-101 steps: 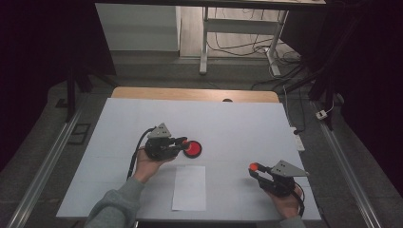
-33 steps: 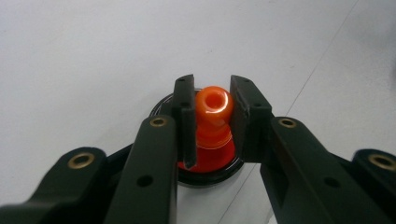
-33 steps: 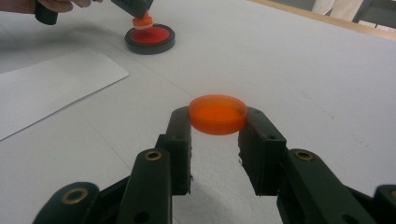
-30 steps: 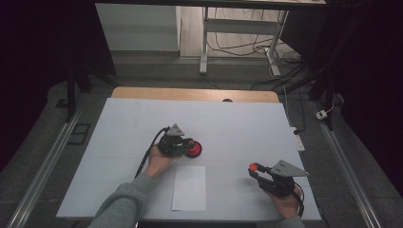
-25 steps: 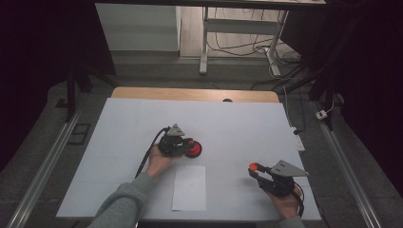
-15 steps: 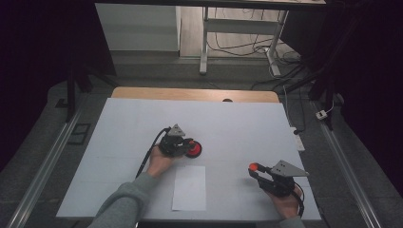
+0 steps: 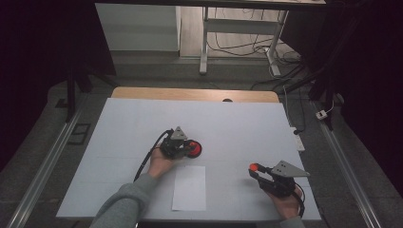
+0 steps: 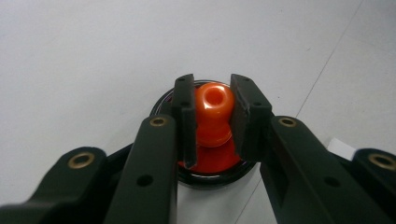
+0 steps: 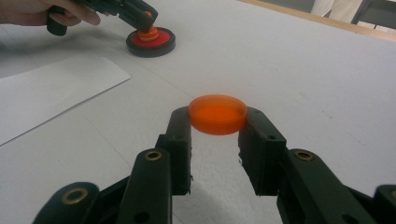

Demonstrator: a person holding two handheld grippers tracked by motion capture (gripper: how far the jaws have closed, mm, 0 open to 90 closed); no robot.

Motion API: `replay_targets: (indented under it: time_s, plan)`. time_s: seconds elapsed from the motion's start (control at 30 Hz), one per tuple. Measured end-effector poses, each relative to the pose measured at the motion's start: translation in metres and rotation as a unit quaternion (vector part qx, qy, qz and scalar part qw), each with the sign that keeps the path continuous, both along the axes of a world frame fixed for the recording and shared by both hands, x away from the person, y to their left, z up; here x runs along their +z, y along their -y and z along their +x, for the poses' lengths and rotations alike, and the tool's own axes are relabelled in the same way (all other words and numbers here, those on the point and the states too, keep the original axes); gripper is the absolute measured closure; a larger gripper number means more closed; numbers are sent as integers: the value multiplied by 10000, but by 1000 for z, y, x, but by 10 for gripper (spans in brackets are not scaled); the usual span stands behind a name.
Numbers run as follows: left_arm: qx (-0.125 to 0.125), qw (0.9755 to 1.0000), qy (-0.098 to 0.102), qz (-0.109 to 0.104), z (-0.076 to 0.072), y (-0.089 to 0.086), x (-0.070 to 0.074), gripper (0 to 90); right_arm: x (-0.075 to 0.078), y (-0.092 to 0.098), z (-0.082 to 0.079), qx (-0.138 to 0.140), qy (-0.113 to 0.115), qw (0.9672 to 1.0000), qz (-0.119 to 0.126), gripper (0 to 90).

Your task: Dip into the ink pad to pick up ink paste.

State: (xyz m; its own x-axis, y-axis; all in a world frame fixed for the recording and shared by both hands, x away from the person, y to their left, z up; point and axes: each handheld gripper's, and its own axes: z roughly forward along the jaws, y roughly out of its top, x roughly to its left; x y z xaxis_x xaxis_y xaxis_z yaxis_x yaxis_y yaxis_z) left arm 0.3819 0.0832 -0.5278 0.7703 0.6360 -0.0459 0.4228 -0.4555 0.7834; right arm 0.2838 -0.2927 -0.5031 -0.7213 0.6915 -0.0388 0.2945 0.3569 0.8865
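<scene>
— High view first: where do the left tongs [image 7: 186,148] sit?

— Near the middle of the white counter [image 7: 237,123], clamped on the orange knob [image 8: 213,109] that stands up from a red disc in a black-rimmed round base [image 7: 194,148]. In the left gripper view both black pads press the knob's sides, and the base rests flat on the counter.

— And the right tongs [image 7: 253,169]?

— Toward the near right corner, closed on a flat orange disc [image 9: 217,113], gripped by its rim. In the right gripper view the disc is level and seems to be just above the counter; I cannot tell whether it touches.

— How close are the two?

— Well apart. A white sheet of paper [image 7: 189,187] lies between them, nearer the left hand [image 7: 160,164], its near edge close to the counter's front edge.

— Room to move?

— Plenty. The far half of the counter is bare up to the wooden strip [image 7: 195,94] along its back edge, and the left side is open too. The right hand [image 7: 285,202] is close to the front edge, with bare counter between it and the right edge.
</scene>
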Motion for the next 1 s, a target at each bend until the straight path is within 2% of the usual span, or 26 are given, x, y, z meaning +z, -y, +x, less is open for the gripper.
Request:
replay_targets:
  time_s: [0.17,0.73,0.93,1.0]
  plan:
    - [-3,10000,-20,-93,0,-2,-1,726,0,0,0,-2,3,10000,-4,645]
    - [0,9999,93,-44,-2,-1,-2,727,1,0,0,-9,7,10000,-27,645]
    - [11,9999,104,-57,-2,-1,-3,726,1,0,0,-18,1,10000,-33,645]
    - [54,9999,46,-95,-2,-1,-2,725,1,0,0,-29,6,10000,-28,645]
